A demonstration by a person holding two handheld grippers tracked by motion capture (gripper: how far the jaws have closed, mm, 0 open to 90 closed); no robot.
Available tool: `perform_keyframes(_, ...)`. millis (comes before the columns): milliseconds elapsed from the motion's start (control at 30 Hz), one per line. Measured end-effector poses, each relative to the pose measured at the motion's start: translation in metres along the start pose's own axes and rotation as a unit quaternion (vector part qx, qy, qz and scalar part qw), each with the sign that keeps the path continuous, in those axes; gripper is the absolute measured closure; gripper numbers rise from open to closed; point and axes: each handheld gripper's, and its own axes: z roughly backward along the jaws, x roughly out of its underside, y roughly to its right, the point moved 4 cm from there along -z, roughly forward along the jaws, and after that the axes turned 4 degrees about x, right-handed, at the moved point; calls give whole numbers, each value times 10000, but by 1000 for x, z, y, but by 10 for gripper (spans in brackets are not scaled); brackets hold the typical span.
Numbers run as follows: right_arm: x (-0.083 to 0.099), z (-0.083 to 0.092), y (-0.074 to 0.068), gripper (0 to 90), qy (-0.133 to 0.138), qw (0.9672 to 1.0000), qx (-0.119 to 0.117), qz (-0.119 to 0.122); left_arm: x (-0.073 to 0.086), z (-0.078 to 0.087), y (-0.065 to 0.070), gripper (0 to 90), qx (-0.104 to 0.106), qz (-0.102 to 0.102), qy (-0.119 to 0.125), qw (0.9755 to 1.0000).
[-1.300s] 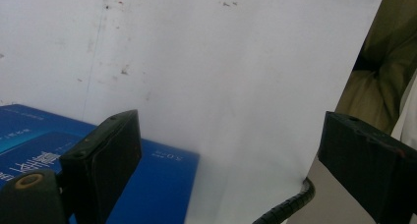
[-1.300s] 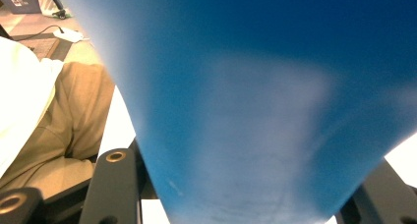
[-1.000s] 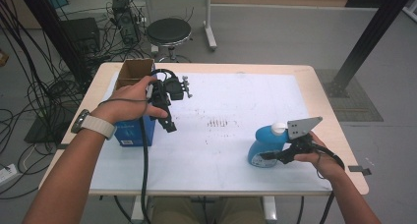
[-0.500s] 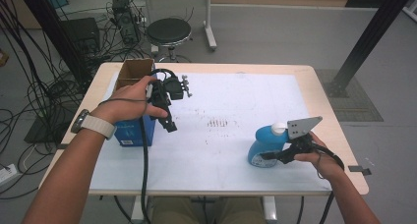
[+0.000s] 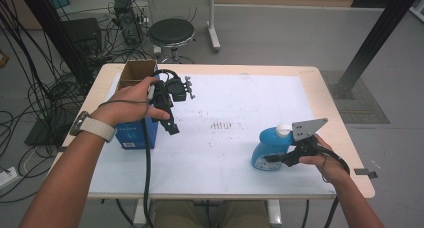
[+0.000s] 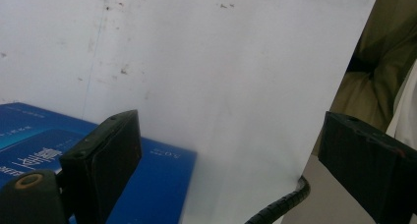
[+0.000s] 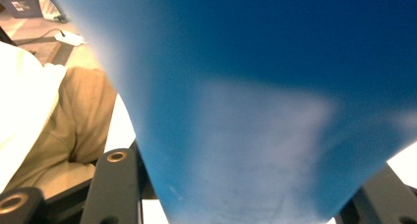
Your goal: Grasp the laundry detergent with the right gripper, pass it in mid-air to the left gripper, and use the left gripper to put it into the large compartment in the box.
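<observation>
1. The right gripper (image 5: 280, 158) is clamped on the blue bottle (image 5: 270, 145), which stands near the front right edge of the white table mat (image 5: 240, 103). In the right gripper view the bottle (image 7: 275, 101) sits squeezed between the two black jaws, wider above than at the grip. Because the body tapers and looks smooth, it could slide in the jaws if it is lifted fast.

2. The grip is low on the bottle's side (the white cap (image 5: 283, 130) sits well above it). A top-heavy bottle held this way may tip or swing once it leaves the mat, more so if liquid sloshes inside.

3. The bottle is close to the table's front edge. A slip here could send it off the table onto the person's lap, which shows behind it in the right gripper view.

4. The left gripper (image 5: 167, 113) hangs above the mat with its jaws apart and nothing between them. It is just beside the blue box (image 5: 132, 135), whose corner shows behind one jaw in the left gripper view (image 6: 162, 184). A careless sweep could knock that box, or the open cardboard box (image 5: 137, 73) behind it.

5. The left gripper's cable (image 5: 147, 163) trails down across the front of the table (its end shows in the left gripper view too). It could snag on the table edge or drag against the blue box if that hand reaches toward the bottle.
</observation>
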Motion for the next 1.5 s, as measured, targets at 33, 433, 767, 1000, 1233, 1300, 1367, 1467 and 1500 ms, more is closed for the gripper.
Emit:
perform_keyframes(33,0,0,0,432,0,10000,0,0,0,1,1,99,2,-10,0,10000)
perform_keyframes(433,-30,4,-7,432,-73,9999,37,64,-7,16,11,98,-73,-101,59,9999)
perform_keyframes(767,-65,-4,-15,432,-175,9997,-130,96,-10,30,20,87,-168,-183,52,9997)
perform_keyframes(1000,-93,-17,-18,432,-288,9992,-185,193,-14,40,27,87,-196,-269,-22,9994)
perform_keyframes(1233,-112,-34,-20,432,-350,9987,-294,240,-17,48,33,87,-216,-381,-107,9990)
perform_keyframes(1300,-118,-39,-21,432,-382,9984,-297,296,-18,50,35,87,-217,-402,-90,9989)
perform_keyframes(1367,-122,-43,-22,432,-395,9982,-314,319,-17,52,37,88,-222,-418,-126,9988)
perform_keyframes(1467,-129,-50,-22,432,-355,9981,-360,356,-18,54,38,89,-216,-444,-155,9987)
perform_keyframes(1500,-131,-52,-22,432,-356,9981,-370,354,-18,54,39,89,-213,-442,-146,9987)
